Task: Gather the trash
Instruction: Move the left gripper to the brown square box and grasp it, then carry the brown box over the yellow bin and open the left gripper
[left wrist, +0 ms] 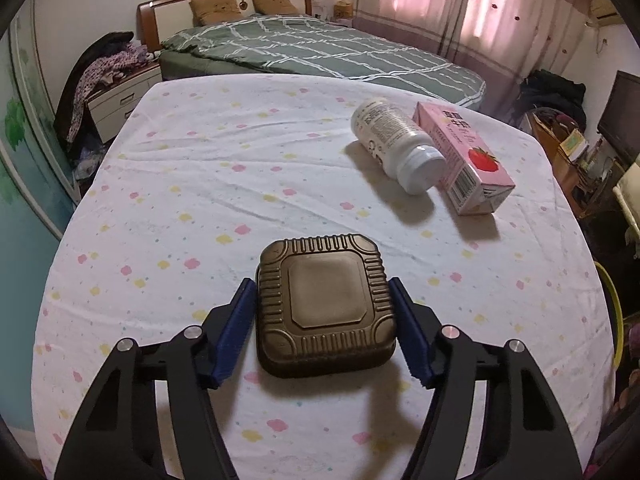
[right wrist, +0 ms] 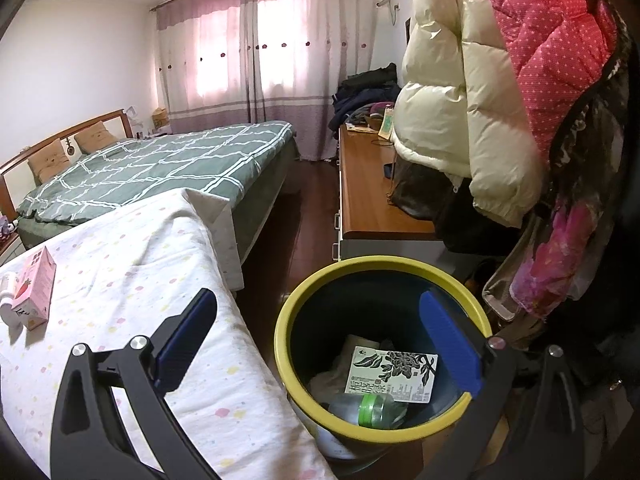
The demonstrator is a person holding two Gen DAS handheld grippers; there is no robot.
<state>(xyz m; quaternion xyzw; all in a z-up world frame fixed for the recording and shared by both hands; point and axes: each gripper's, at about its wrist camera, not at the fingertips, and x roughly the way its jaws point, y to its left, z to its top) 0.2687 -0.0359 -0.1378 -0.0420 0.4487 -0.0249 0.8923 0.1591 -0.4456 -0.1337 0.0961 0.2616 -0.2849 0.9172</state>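
Observation:
A brown ridged square container (left wrist: pixel 326 304) lies on the flowered tablecloth (left wrist: pixel 200 184). My left gripper (left wrist: pixel 322 300) has its blue pads against both sides of it. A white bottle (left wrist: pixel 398 144) lies on its side beside a pink strawberry milk carton (left wrist: pixel 464 156) at the far right; the carton also shows in the right wrist view (right wrist: pixel 34 288). My right gripper (right wrist: pixel 316 320) is open and empty above a yellow-rimmed dark bin (right wrist: pixel 288 320). The bin holds a white carton with a flower print (right wrist: pixel 392 374), a clear bottle with a green cap (right wrist: pixel 372 410) and other scraps.
The bin stands on the floor by the table's right edge (right wrist: pixel 256 360). Coats (right wrist: pixel 500 100) hang close on the right. A wooden desk (right wrist: pixel 372 188) and a green-quilted bed (right wrist: pixel 160 164) stand beyond. A nightstand with clothes (left wrist: pixel 116 92) is at the far left.

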